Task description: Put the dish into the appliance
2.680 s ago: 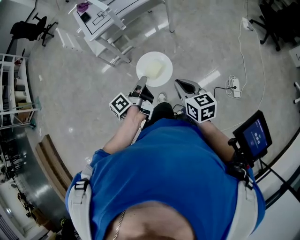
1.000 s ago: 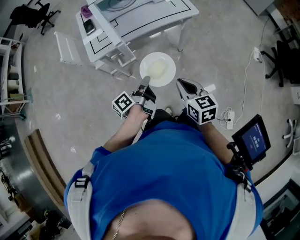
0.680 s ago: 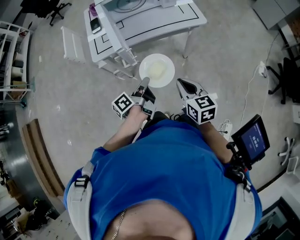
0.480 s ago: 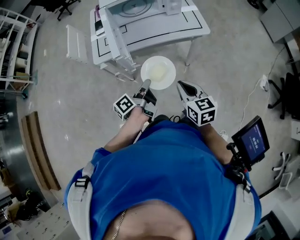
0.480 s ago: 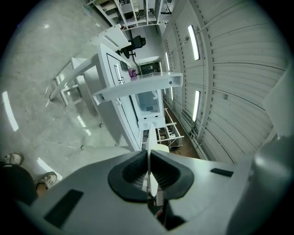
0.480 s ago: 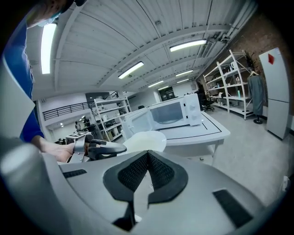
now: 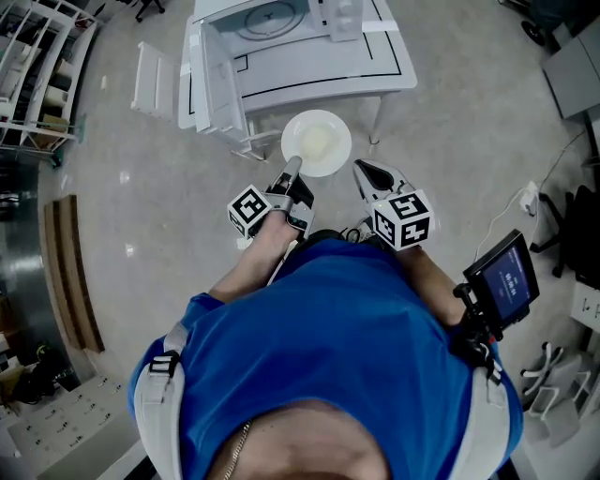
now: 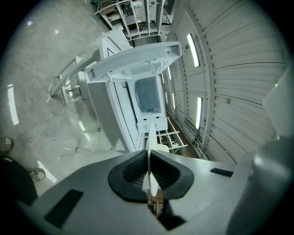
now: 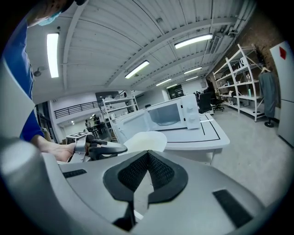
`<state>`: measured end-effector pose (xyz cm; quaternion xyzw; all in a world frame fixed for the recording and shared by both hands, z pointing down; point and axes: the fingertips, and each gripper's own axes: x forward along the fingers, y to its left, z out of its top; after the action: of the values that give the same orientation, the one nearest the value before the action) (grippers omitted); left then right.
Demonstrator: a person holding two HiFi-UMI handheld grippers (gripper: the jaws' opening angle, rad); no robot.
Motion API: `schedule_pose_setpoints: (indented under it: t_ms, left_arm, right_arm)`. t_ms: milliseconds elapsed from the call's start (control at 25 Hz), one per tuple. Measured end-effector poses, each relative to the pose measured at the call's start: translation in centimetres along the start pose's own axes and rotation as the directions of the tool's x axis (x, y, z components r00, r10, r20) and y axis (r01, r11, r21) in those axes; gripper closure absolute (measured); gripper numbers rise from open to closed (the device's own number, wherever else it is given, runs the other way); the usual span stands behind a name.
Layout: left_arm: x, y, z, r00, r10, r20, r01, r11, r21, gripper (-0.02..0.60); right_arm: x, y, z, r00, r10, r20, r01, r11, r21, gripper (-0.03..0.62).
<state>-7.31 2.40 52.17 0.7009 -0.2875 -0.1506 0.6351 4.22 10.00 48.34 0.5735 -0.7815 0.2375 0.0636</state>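
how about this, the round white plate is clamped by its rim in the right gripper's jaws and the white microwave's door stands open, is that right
No: the round white plate is clamped by its rim in the jaws of the left gripper, as the left gripper view shows; the right gripper has its jaws shut on nothing. The white microwave's door does stand open.

The head view's top edge cuts off the microwave.
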Motion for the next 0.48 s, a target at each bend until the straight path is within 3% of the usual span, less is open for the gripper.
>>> schedule_pose_setpoints:
  t_ms: [240,480]
  left_arm:
    - [2.8,-1.0,-1.8,0.999,0.005,0.052,-0.004,1.000,-0.011,0.565]
    - [5.0,-1.2,-1.2,0.995,0.021,0.094,-0.021,1.000,-0.008,0.565]
  right_arm:
    - [-0.8,-3.7,0.9,0.999,0.048,0.005,-0.049,0.999,0.019,0.594]
    - [0.2,-5.7,2.1,0.996,0.086,0.005,-0.086,0.996,0.017,0.594]
